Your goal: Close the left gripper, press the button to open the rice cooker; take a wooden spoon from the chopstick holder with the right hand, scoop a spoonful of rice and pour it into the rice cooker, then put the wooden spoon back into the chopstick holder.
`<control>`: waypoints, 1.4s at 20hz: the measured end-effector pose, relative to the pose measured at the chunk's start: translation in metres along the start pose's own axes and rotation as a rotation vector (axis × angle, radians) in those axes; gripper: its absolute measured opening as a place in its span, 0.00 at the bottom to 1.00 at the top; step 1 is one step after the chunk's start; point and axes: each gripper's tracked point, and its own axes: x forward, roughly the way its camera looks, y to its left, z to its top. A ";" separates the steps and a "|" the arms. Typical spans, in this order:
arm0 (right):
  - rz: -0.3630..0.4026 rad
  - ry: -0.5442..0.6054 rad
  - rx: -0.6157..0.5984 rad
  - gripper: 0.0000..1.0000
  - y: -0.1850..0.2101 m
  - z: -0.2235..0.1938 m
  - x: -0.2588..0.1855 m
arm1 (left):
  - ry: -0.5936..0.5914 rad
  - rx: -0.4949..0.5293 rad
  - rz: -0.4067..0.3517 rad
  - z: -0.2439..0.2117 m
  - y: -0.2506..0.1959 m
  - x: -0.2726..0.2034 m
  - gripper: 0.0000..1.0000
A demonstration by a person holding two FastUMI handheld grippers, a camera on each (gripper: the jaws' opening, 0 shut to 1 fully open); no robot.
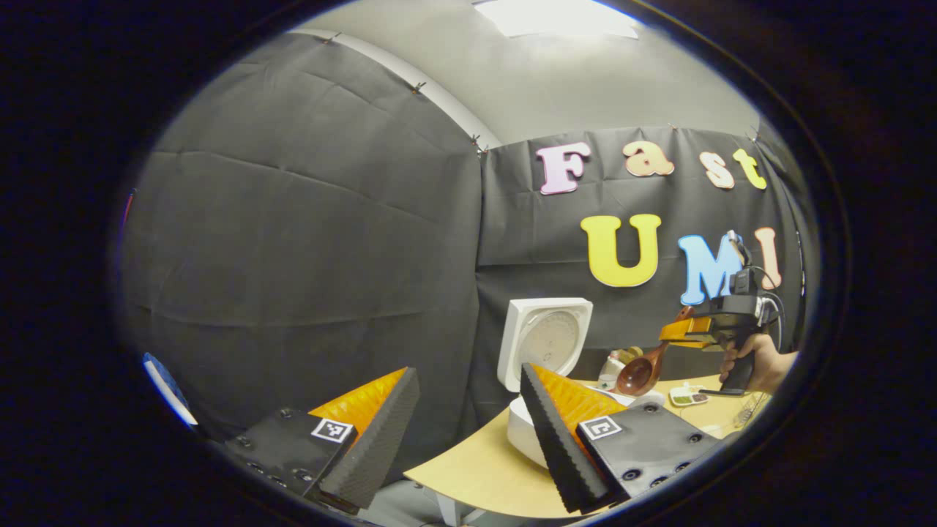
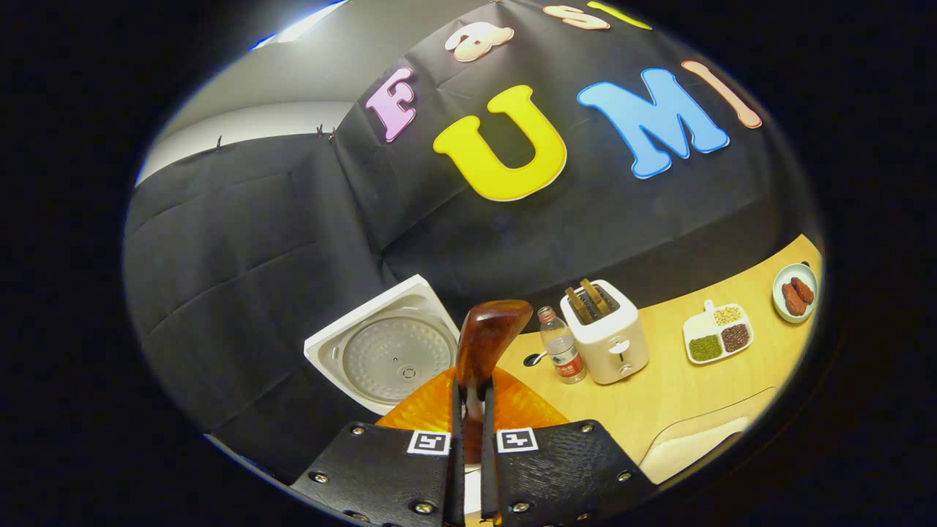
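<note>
Pinching the wooden spoon [image 2: 489, 338] by its handle, your right gripper [image 2: 472, 432] has both fingers pressed against it, the bowl of the spoon rising just ahead of them. Behind the spoon stands the rice cooker [image 2: 388, 351], its lid raised and showing its round inner plate. To the right of the cooker, on the wooden table [image 2: 681, 395], you have a water bottle [image 2: 562, 354], then a white toaster [image 2: 606, 331], a divided dish of grains [image 2: 717, 333] and, farthest right, a small plate [image 2: 796, 291]. Your left gripper [image 1: 468, 432] hangs spread wide with nothing between its fingers, near the table's left end; its right finger [image 1: 560, 439] stands in front of the cooker's body and covers part of it. From there your hand [image 1: 761, 362] holds the right gripper to the right of the cooker, the spoon's bowl tilted down toward it.
</note>
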 end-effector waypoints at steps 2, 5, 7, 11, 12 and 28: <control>-0.021 -0.031 -0.004 0.09 -0.015 0.017 -0.013 | 0.000 -0.006 -0.015 0.002 -0.017 0.004 0.97; -0.059 -0.068 -0.022 0.09 -0.042 0.038 -0.034 | -0.008 -0.003 -0.042 0.008 -0.044 0.009 0.96; -0.088 -0.087 -0.017 0.09 -0.062 0.050 -0.048 | -0.014 0.004 -0.061 0.012 -0.059 0.010 0.97; -0.149 -0.112 0.013 0.09 -0.103 0.067 -0.077 | -0.038 -0.012 -0.086 0.024 -0.087 0.014 0.97; -0.162 -0.117 0.017 0.09 -0.112 0.070 -0.084 | -0.042 -0.013 -0.088 0.025 -0.094 0.016 0.99; -0.429 -0.172 -0.007 0.09 -0.277 0.098 -0.206 | -0.068 0.003 -0.169 0.042 -0.203 0.024 0.99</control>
